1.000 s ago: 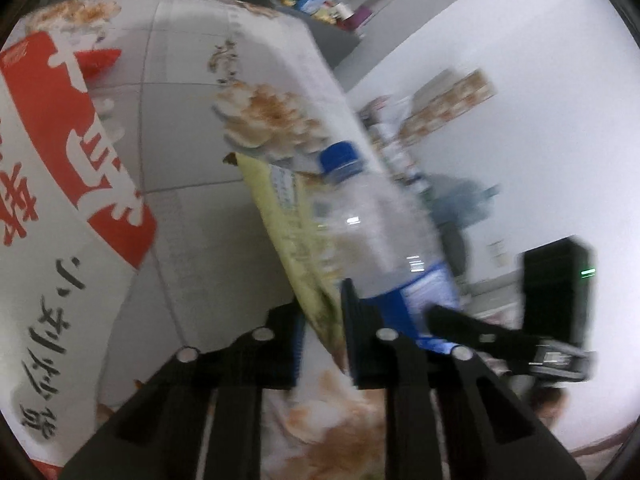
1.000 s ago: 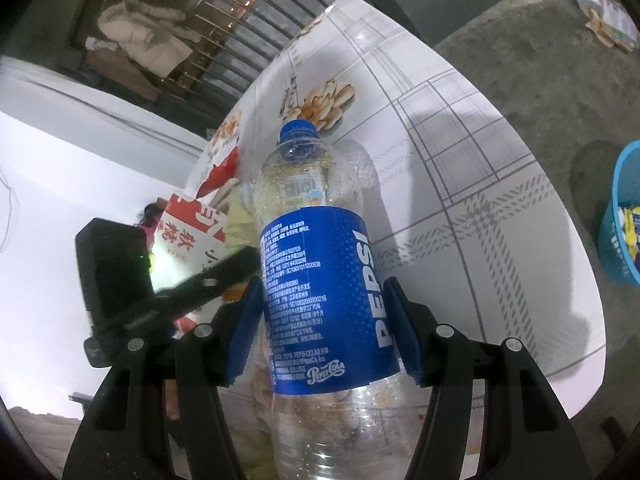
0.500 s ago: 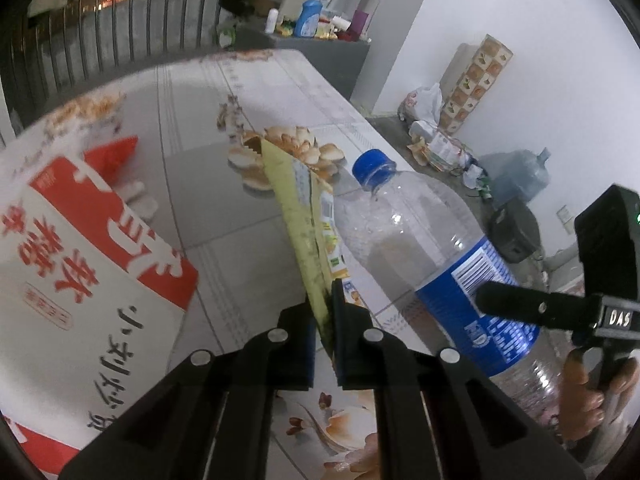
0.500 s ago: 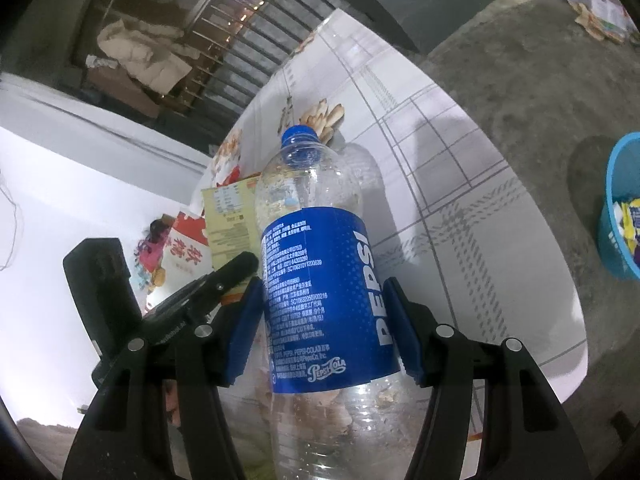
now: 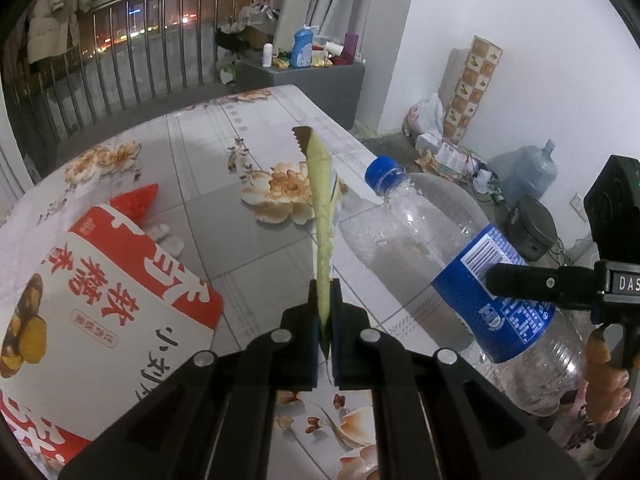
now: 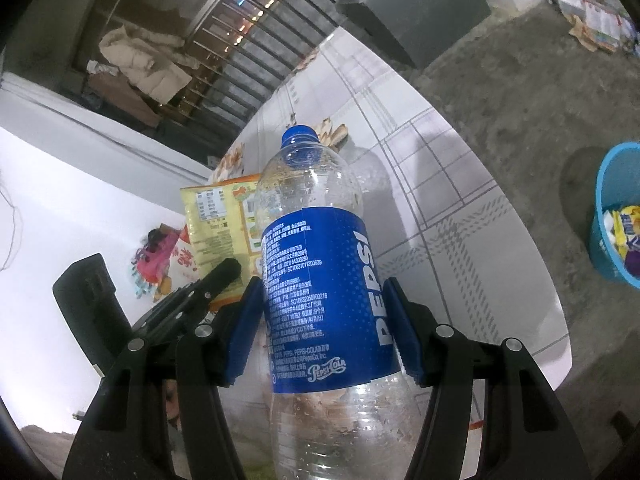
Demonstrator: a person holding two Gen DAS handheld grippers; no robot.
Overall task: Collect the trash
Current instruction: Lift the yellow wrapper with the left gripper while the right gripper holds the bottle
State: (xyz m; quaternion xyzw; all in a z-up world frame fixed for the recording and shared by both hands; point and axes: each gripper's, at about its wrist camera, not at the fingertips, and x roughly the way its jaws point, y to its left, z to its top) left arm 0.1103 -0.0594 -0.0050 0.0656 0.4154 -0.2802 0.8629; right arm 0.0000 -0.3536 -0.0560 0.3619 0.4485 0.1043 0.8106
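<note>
While the left gripper (image 5: 325,312) pinches the yellow snack wrapper (image 5: 322,216) edge-on above the table (image 5: 208,184), the right gripper (image 6: 322,320) clamps its blue pads on the label of the Pepsi bottle (image 6: 320,280). From the left wrist view, the bottle is at three o'clock of the wrapper, its blue cap (image 5: 380,168) pointing to about ten o'clock. A red and white bag (image 5: 100,300) lies on the table at nine o'clock, and a blue basket (image 6: 618,216) with rubbish stands on the floor.

Round table covered in a glossy grey-checked, flower-printed cloth (image 5: 208,184). Lying on it: large white-and-red printed snack bag (image 5: 92,300), small red wedge-shaped piece (image 5: 138,204) beside the bag, small white bits (image 5: 170,240) nearby.
</note>
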